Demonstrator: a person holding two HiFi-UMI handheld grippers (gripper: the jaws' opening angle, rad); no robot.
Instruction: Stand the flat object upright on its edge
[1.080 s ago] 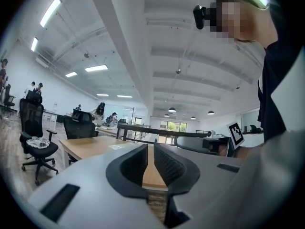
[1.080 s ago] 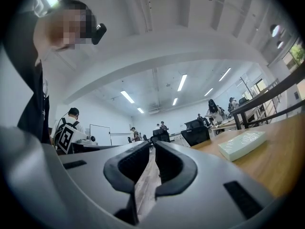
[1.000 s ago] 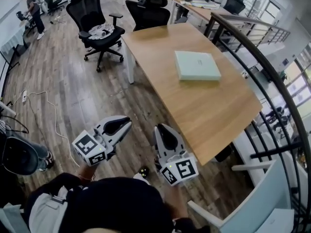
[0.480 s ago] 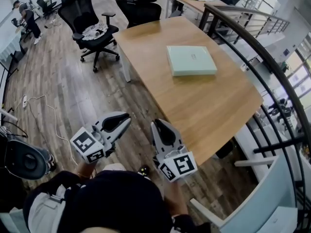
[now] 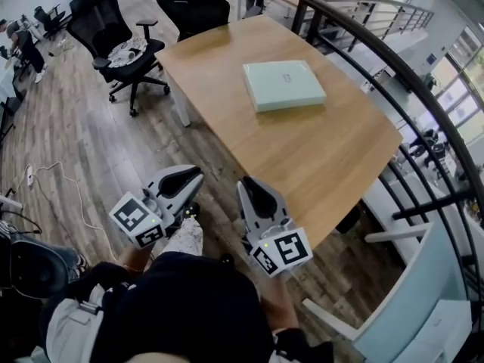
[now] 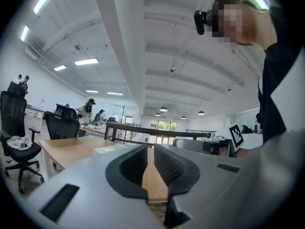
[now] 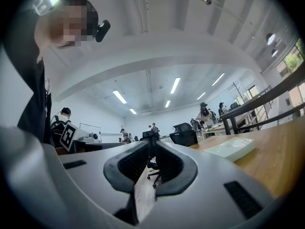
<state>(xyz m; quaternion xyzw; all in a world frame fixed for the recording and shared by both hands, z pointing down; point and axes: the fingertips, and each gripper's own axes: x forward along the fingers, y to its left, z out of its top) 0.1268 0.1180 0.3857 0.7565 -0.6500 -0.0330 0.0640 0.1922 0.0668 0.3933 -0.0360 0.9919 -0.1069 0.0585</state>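
Note:
A pale green flat box point(image 5: 283, 84) lies flat on the far half of the wooden table point(image 5: 325, 157). Both grippers hover over the floor short of the table's near corner, well away from the box. My left gripper point(image 5: 189, 177) is shut with nothing in it and points toward the table. My right gripper point(image 5: 248, 184) is also shut and holds nothing, close to the table's edge. In the left gripper view the box point(image 6: 106, 150) shows small, beyond the closed jaws of the gripper point(image 6: 149, 160). The right gripper view has the box point(image 7: 233, 148) to the right of the gripper point(image 7: 151, 162).
Two black office chairs point(image 5: 121, 48) point(image 5: 198, 7) stand beyond the table's far end. A dark curved railing point(image 5: 393, 78) runs along the table's right side. A pale chair point(image 5: 412, 316) is at the lower right. A cable point(image 5: 45, 195) lies on the wooden floor at left.
The table and box have slid left and lower in the head view as the person stepped nearer. Both grippers stayed shut and kept their place in front of the body.

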